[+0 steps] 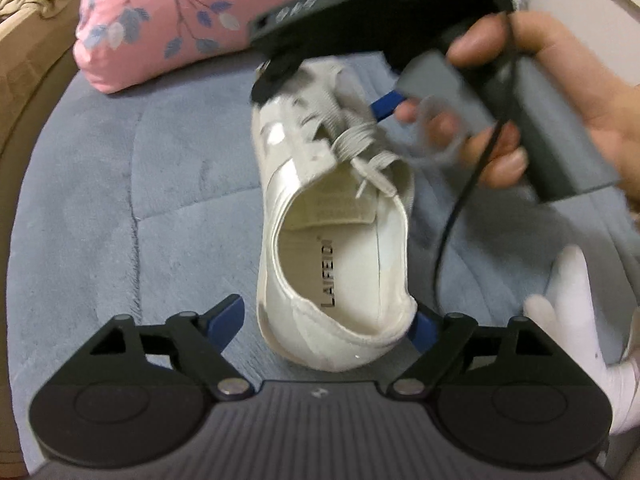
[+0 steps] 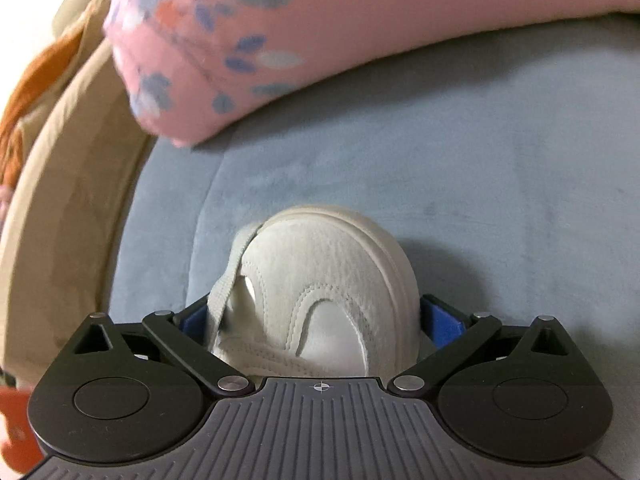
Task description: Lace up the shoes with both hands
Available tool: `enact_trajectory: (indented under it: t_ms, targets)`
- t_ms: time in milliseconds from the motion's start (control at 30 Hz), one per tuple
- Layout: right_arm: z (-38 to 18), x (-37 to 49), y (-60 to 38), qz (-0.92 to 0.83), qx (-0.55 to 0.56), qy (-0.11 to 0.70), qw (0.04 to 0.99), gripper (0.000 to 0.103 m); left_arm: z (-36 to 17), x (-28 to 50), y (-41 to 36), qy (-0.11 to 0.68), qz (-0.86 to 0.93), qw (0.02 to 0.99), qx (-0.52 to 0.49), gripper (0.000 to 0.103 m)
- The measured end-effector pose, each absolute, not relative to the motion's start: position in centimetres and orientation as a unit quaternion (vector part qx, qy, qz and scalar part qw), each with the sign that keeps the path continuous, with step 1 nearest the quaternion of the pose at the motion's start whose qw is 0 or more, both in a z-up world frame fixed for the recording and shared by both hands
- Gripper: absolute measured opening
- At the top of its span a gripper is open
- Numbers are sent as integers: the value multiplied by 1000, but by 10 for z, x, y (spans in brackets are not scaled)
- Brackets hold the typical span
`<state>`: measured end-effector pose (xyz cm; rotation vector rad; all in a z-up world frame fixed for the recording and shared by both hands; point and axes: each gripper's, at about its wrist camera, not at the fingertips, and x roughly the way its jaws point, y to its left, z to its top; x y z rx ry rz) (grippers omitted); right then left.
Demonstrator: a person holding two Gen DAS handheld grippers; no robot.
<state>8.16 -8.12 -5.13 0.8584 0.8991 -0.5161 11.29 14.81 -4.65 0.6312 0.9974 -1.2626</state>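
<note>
White shoe [image 1: 332, 248], insole reads "LAIFEIDI"; L gripper [image 1: 326, 322] & R gripper [image 2: 320, 320] spread wide, straddling it.

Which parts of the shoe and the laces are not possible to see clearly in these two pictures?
- Left wrist view: the shoe's toe is hidden behind the right gripper.
- Left wrist view: the laces are motion-blurred, so their threading is unclear.
- Right wrist view: only the toe shows; the gripper body hides the eyelets.
</note>
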Motion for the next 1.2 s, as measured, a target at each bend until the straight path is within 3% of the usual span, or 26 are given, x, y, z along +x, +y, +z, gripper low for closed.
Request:
enact_trajectory:
  t_ms: [133,267,433,600,767,867,1033,1200]
  targets:
    - [-40,54,-83,-251,416,392,781,103,-43,113,149,447,-565,639,270,87]
    - [-44,50,-91,-253,441,386,770,103,-32,115,155,448,-577,641,234,99]
    - [-30,91,-82,-202,419,363,807,103,-37,116,164,451,-572,645,231,100]
    - [18,146,-47,-216,253,360,872,103,-38,116,164,452,-570,646,234,100]
    - [48,115,-13,-269,130,248,921,103,-33,118,166,449,-575,645,228,100]
    - [47,98,-8,-301,84,265,912,103,-36,122,161,452,-576,643,225,100]
    - [4,60,-40,-293,246,336,861,103,-36,120,160,450,-580,640,225,100]
    - [-46,50,-74,-286,414,324,801,103,-45,110,156,441,-589,628,254,100]
